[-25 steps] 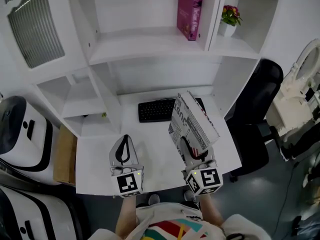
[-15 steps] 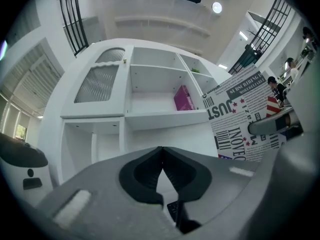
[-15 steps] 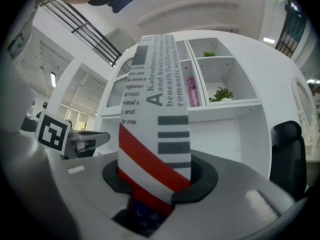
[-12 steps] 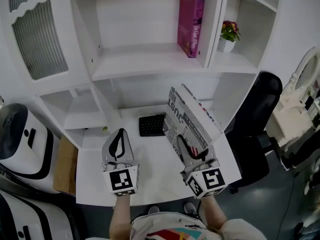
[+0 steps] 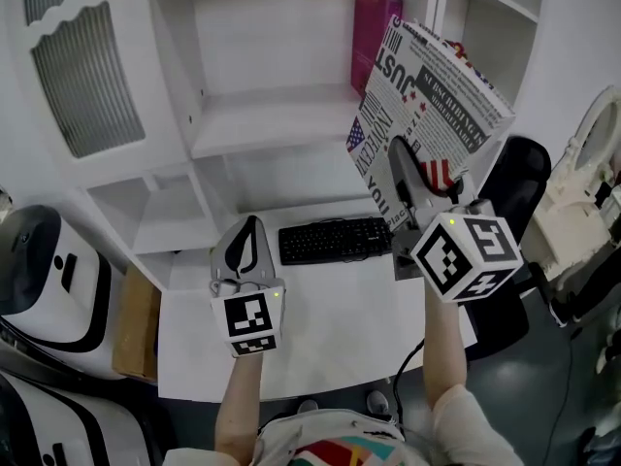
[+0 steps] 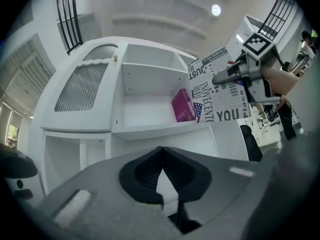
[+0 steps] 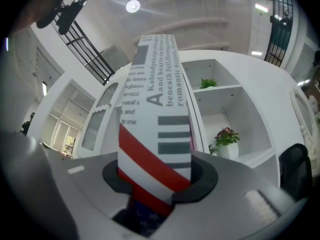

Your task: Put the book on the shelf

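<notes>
– Right gripper [image 5: 406, 168] is pinching the newsprint book [image 5: 432, 95] at its lower end. The book's narrow edge faces that gripper's own camera. Left gripper [image 5: 246, 233] has its jaws pressed together, with nothing in them.
– Where's the book vs the shelf?
– Up in the air, in front of the right end of the open bay. In the head view it covers part of the pink book [image 5: 374, 17] standing there. The bare shelf board [image 5: 272, 115] lies at 9 o'clock from it.
– Long axis?
– It runs from the jaws toward 1 o'clock, so the book is tilted, not upright.
– So the next move?
– My read: straighten it, shift toward 9–10 o'clock to clear the pink book, then push in.
– Which hand is nearer?
– Right, clearly. Left sits well apart at 7 o'clock from the book, beside the keyboard [image 5: 335, 239].
</notes>
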The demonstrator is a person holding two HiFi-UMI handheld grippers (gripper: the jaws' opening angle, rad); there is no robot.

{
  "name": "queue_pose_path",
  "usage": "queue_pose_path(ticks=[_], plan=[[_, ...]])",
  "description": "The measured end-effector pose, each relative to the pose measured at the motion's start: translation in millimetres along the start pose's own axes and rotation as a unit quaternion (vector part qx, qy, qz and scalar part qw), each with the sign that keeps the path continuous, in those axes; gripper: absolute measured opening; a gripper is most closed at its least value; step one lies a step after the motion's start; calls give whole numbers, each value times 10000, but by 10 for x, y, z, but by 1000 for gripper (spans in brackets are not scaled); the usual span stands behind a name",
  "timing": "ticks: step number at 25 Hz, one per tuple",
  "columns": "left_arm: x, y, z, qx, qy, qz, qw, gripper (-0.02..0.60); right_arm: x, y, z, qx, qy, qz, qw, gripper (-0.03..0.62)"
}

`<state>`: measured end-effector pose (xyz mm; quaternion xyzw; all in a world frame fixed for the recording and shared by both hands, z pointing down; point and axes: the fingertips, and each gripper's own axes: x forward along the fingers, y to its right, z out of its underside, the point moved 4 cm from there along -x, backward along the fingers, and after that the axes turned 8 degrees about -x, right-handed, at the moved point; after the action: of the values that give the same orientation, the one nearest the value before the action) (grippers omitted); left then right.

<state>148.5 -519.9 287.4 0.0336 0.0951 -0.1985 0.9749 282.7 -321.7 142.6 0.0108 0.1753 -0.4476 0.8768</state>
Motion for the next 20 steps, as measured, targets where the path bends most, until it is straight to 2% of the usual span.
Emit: queue_pose_path(ticks=[4, 7, 13, 20], plan=[[73, 66, -120, -26, 6, 60, 10000, -3, 338, 213, -348, 280, -190, -158, 9993, 160], [65, 80, -151, -52, 59, 63, 9999, -3, 434, 282, -530, 257, -126, -143, 9995, 160], [-78, 125, -56, -72, 237, 29, 9997, -3, 534, 314, -527, 145, -212, -135, 9996, 160], [6, 224, -154, 82, 173, 303, 9994, -5, 1115, 206, -411, -200, -769, -111, 9968, 160]])
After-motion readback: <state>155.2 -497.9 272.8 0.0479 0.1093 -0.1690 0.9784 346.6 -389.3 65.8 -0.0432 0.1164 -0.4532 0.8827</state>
